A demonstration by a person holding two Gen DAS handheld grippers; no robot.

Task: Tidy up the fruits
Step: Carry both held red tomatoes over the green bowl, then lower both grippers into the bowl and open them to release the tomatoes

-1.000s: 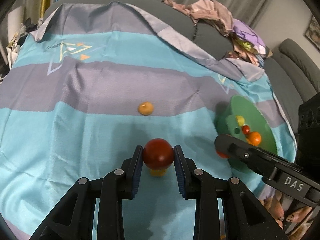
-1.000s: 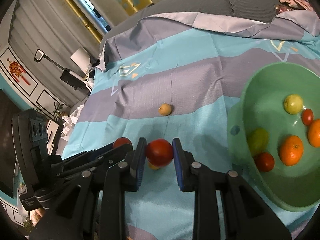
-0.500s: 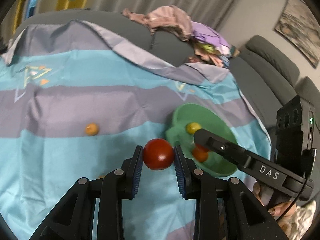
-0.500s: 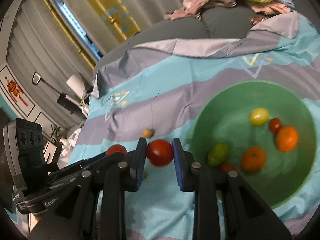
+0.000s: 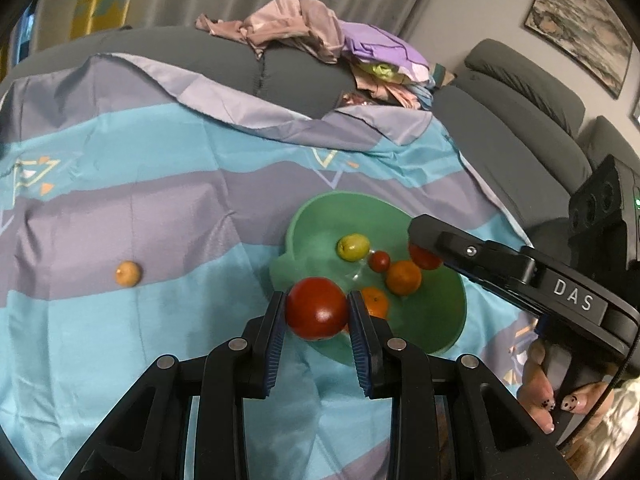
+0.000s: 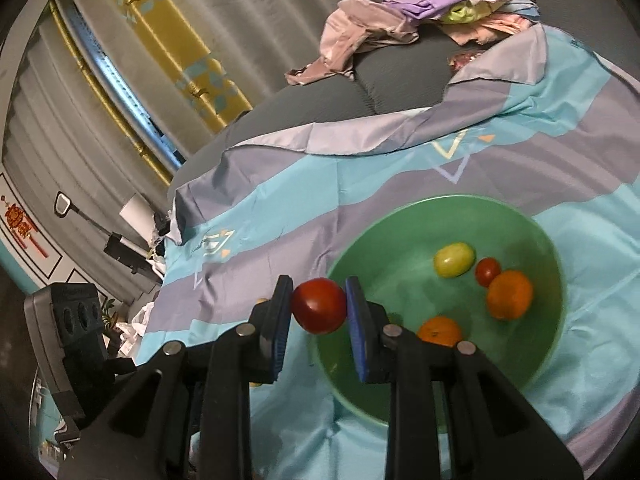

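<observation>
Carrying a tomato (image 5: 317, 309) clamped in the left gripper (image 5: 316, 312), low centre of the left view, just short of the bowl (image 5: 298, 224) rim; best pushed further over the fruit, then lowered before letting go. Pinching another tomato (image 6: 319, 311) in the right gripper (image 6: 319, 312), centre of the right view, level with the bowl's (image 6: 554, 256) near edge; same advice, avoiding the oranges (image 6: 509, 294).

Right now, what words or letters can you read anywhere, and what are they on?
"DAS" – white letters on the side of the right tool, seen from the left wrist view.
Red wall ornament beside the curtains: too small and blurred to read.
Nothing else carries readable text.
</observation>
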